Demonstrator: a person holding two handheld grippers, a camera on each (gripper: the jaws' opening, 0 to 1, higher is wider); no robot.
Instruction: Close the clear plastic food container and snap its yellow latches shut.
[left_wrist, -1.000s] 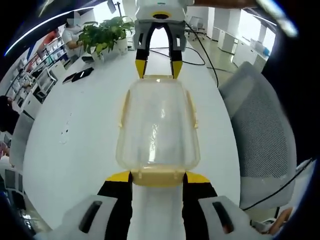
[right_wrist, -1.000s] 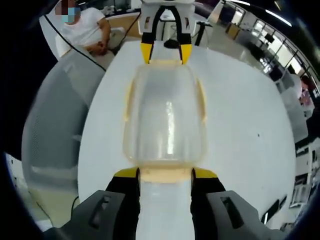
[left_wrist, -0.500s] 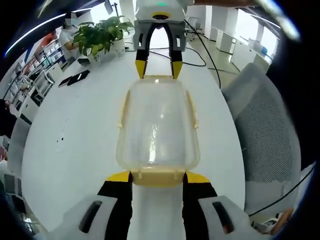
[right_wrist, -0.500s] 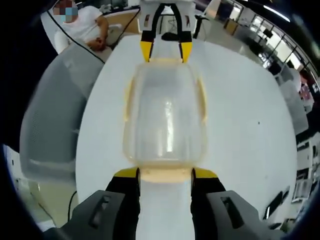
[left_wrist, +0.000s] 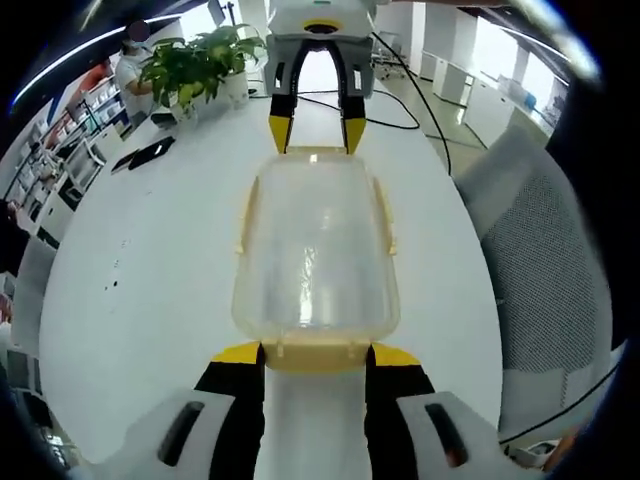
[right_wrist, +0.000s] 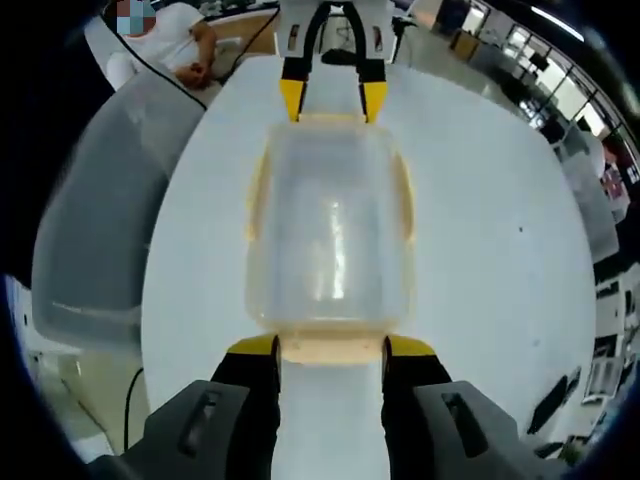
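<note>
One white oval table (left_wrist: 140, 260) carries the clear plastic food container (left_wrist: 315, 255) with yellow latches (left_wrist: 314, 353), lid seated. Both grippers stand at opposite ends. The left gripper (left_wrist: 314, 357) and right gripper (right_wrist: 331, 350) each hold jaws wide, flanking an end latch.

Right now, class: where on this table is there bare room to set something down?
Bare white table lies on both long sides of the container. It is crowded at each short end, where the left gripper and right gripper sit.
</note>
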